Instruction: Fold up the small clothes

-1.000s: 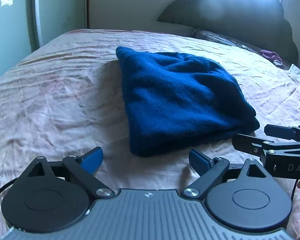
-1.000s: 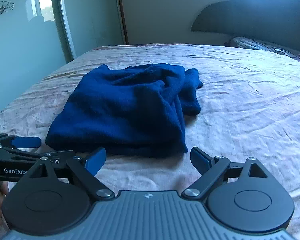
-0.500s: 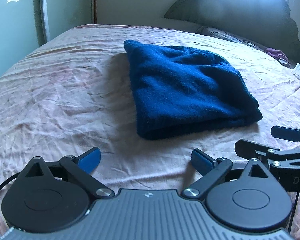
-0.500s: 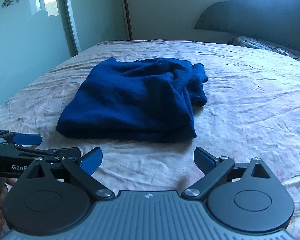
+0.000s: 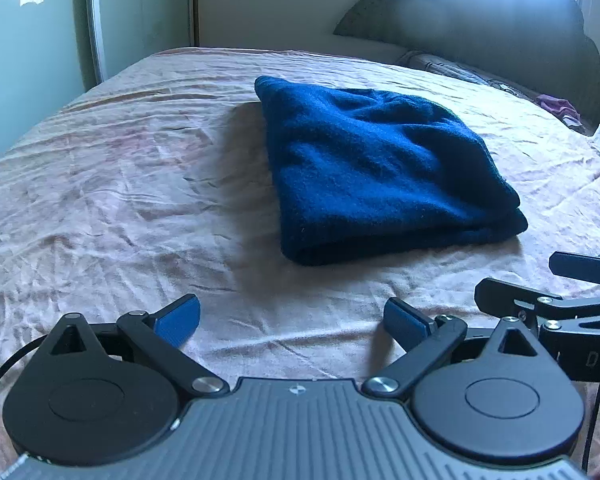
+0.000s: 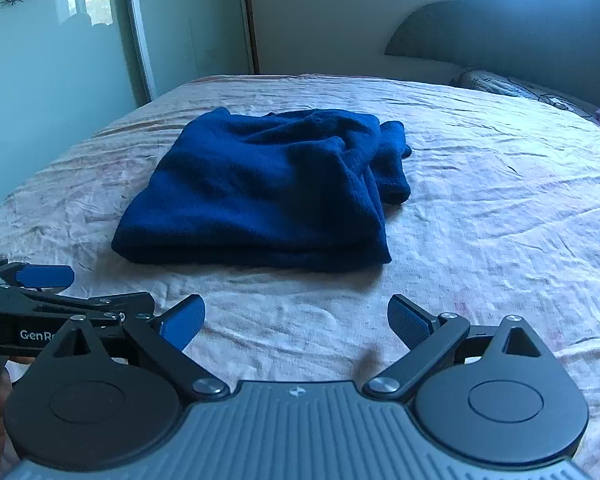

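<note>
Folded already, by the look of it: blue garment (image 5: pixel 384 176) lying as a compact, layered rectangle on the bed (image 5: pixel 112 200), near the middle of the pink sheet. Doubled edge facing the cameras, thick and fairly even. Seen from the right wrist view, one narrower part (image 6: pixel 394 164) sticking out past the far right corner of the garment, not tucked in; top layer there rumpled rather than flat.

Left gripper (image 5: pixel 292 320) short of the garment's near edge, apart from it, jaws spread wide, nothing between them but sheet. Right gripper (image 6: pixel 296 322) likewise short of the near edge, clear of the cloth, jaws having just been opening and now about as wide as they go, empty too. Each gripper visible at the edge of the other's view, side by side.

Judged from this: main folds finished and the garment released. Left to do, if anything: tucking or smoothing that stray part beyond the far right corner, perhaps one tidy press on top. No other clothes to fold visible near the garment; only a small purplish item (image 5: pixel 560 106) far off by the headboard (image 5: pixel 500 32), too small to identify.
</note>
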`<state>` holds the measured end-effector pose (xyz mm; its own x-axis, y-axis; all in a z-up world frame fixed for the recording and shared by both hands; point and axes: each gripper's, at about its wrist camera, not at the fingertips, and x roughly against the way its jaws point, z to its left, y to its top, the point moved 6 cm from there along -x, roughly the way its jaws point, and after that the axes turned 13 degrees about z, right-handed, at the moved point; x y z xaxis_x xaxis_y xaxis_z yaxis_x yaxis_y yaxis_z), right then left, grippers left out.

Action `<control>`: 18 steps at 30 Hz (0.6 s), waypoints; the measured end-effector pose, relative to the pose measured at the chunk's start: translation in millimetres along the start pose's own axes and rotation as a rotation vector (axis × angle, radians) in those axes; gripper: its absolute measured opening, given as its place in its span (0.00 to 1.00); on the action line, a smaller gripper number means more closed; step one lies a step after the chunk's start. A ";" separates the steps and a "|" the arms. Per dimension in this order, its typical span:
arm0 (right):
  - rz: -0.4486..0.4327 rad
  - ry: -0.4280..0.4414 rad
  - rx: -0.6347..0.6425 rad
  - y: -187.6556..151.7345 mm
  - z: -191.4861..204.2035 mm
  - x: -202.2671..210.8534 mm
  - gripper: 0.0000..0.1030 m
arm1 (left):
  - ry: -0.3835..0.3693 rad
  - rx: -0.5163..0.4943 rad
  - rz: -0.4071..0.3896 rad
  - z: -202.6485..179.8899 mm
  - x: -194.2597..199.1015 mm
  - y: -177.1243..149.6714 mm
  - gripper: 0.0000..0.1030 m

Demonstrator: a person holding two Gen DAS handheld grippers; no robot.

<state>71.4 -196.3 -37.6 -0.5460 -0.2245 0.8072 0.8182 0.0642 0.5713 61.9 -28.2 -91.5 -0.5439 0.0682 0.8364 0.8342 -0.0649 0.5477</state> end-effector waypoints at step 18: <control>0.003 -0.009 -0.004 -2.2 0.4 -0.9 0.96 | 0.013 -0.002 -0.002 0.8 1.6 -1.2 0.97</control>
<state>70.0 -195.8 -39.5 -0.5447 -0.2158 0.8104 0.8207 0.0615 0.5680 60.1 -27.3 -90.9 -0.5465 0.0556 0.8356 0.8330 -0.0672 0.5493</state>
